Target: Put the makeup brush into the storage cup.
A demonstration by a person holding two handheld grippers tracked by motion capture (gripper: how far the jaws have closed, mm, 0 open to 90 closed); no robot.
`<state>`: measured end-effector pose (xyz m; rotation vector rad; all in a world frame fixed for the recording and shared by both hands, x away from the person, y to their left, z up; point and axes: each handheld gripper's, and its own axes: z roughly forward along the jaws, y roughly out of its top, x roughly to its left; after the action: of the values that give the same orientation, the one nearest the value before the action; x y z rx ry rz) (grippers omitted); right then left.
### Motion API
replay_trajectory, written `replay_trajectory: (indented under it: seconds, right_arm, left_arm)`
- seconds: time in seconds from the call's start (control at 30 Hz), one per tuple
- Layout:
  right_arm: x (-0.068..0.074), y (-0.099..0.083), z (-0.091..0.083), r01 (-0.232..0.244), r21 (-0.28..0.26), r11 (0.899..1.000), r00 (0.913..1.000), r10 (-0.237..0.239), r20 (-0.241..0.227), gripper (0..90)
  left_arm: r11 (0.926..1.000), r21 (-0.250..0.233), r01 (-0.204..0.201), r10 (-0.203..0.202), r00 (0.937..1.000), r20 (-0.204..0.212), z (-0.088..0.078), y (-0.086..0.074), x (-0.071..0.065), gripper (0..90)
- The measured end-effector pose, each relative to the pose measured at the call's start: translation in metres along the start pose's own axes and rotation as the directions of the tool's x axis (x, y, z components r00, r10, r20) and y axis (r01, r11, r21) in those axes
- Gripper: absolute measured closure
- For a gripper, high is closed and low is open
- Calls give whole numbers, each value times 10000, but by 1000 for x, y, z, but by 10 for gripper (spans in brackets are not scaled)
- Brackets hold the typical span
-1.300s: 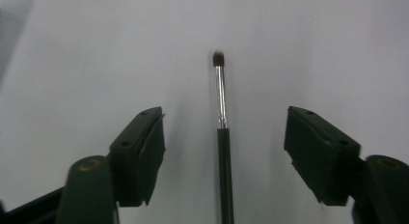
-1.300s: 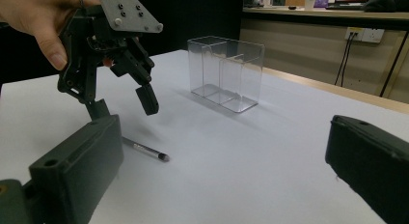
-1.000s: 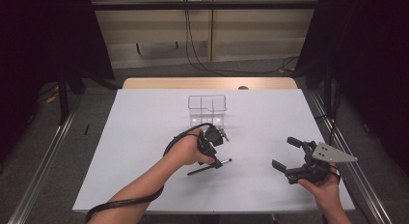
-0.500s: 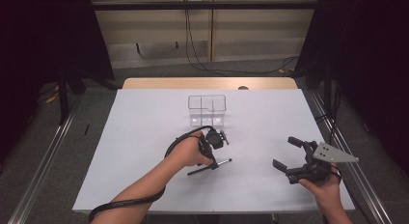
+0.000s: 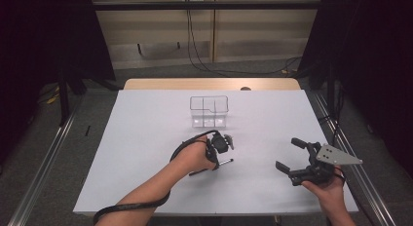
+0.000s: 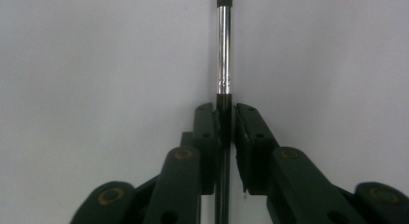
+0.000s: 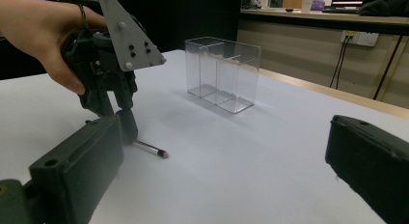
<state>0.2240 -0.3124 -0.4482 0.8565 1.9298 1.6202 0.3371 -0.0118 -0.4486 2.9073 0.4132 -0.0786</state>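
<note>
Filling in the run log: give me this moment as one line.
left claw: just closed, shut on pen | pen: lying on table | right claw: open, holding nothing | clear box: upright, untouched

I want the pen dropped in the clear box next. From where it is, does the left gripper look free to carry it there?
Probably yes: left gripper, shut on the pen, faces bare table up to the clear box.

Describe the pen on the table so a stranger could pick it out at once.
Start at the white table and find the clear divided box near its far middle. Nearer the person, the left hand-held gripper points down, its jaws closed on the pen, which lies flat on the sheet. It is a thin stick, chrome in the middle and dark at the ends, the only loose slender thing there.
</note>
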Motion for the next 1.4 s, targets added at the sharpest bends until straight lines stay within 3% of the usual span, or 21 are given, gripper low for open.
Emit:
replay_trajectory:
  seconds: [0.07, 0.13, 0.23, 0.27, 0.3, 0.33, 0.37, 0.47, 0.53, 0.6, 0.67, 0.87, 1.13, 1.23, 1.3, 1.37, 1.4]
  right_arm:
    - [0, 0, 0, 11, 2, 10000, 10000, -11, 9, 0]
    - [-1, 0, 0, 1, -3, 10000, 10000, -1, 21, 0]
    - [-1, 0, -1, -31, -1, 10000, 10000, 31, 38, 0]
    - [-1, 0, -1, -35, -25, 10000, 10000, 35, 25, 0]
    - [-2, 0, -1, -34, -27, 10000, 10000, 34, 27, 0]
    - [-2, 0, -1, -22, -22, 10000, 10000, 22, 32, 0]
    - [-2, 0, -1, -39, -24, 10000, 10000, 39, 29, 0]
    - [-2, -1, -1, -39, -47, 10000, 10000, 39, 47, 0]
    - [-2, 0, -1, -37, -49, 10000, 10000, 37, 52, 0]
    - [-2, -1, 0, -36, -33, 10000, 10000, 36, 20, 0]
    - [-2, -1, 0, -27, -16, 10000, 10000, 27, 20, 0]
    - [-1, -1, 1, -28, 20, 10000, 10000, 29, -29, 0]
    - [-1, -1, 1, -24, 13, 10000, 10000, 24, -6, 0]
    - [-1, -1, 1, -23, 24, 10000, 10000, 23, -29, 0]
    - [-1, -1, 2, -33, 25, 10000, 10000, 33, -26, 0]
    - [-1, -1, 2, -30, 21, 10000, 10000, 30, -19, 0]
    - [-1, -1, 2, -21, 16, 10000, 10000, 21, -24, 0]
  left_arm:
    - [9999, 120, -46, 46, 10000, 41, -1, 1, 0, 841]
    - [10000, -57, 75, -75, 10000, -16, 0, 0, 0, 841]
    - [9998, -92, 181, -179, 9996, 237, -2, -2, 1, 842]
    - [9993, -295, 238, -237, 9997, 64, 0, -4, 0, 843]
    - [9998, -161, 70, -68, 9999, 146, -2, -4, 2, 843]
    - [9991, -315, 270, -265, 9995, 172, -2, -5, 1, 843]
    - [9995, -251, 187, -182, 9996, 197, -3, -5, 3, 843]
    - [9965, -619, 568, -543, 9976, 419, -2, -9, 5, 842]
    - [9952, -765, 615, -562, 9960, 700, -5, -11, 8, 842]
    - [9846, -1456, 965, -852, 9930, 817, -7, -14, 9, 842]
    - [9816, -1590, 1061, -931, 9918, 871, -8, -15, 9, 842]
    - [9597, -2554, 1170, -983, 9915, 848, -14, -20, 14, 842]
    - [9109, -3829, 1537, -1293, 9876, 889, -21, -24, 18, 842]
    - [8846, -4346, 1693, -1410, 9853, 967, -23, -27, 21, 842]
    - [8517, -4829, 2034, -1738, 9791, 1060, -23, -28, 21, 842]
    - [8349, -5117, 2027, -1820, 9791, 909, -25, -31, 22, 842]
    - [8227, -5281, 2105, -1880, 9774, 966, -25, -32, 23, 842]
